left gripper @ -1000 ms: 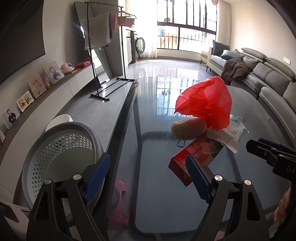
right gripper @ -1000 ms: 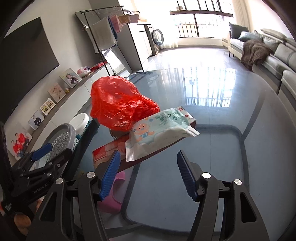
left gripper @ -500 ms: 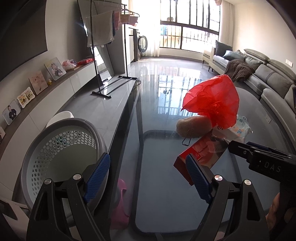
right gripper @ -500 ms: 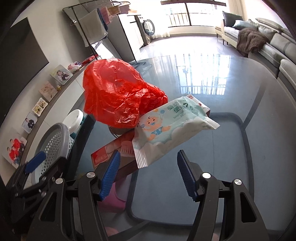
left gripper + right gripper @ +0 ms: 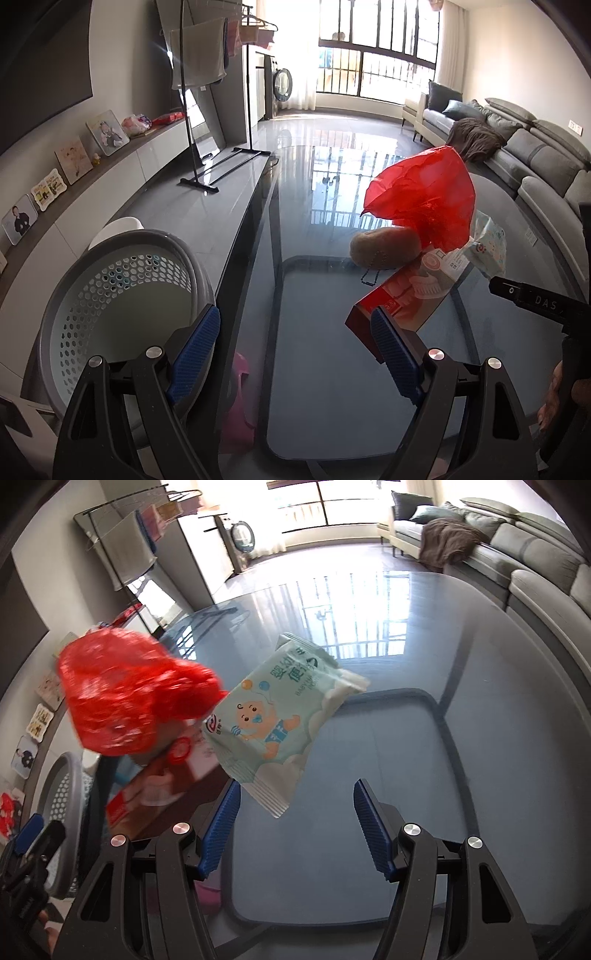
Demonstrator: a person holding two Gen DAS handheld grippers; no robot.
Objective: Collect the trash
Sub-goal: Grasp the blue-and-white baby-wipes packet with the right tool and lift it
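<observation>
Four items of trash lie clustered on the glass table (image 5: 314, 369): one red bag (image 5: 424, 199), one wipes pack (image 5: 277, 716), one red box (image 5: 402, 295) and one brown pouch (image 5: 386, 247). The pack rests tilted on the box, and the bag is draped over the pouch. One basket (image 5: 122, 295) stands beside the table's left edge, probably to receive the trash. The right gripper (image 5: 295, 827), jaws spread and empty, faces the pack's near corner. The left gripper (image 5: 295, 354), likewise spread and empty, hovers between basket and box.

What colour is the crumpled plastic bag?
Red bag, clearest in the left wrist view.
</observation>
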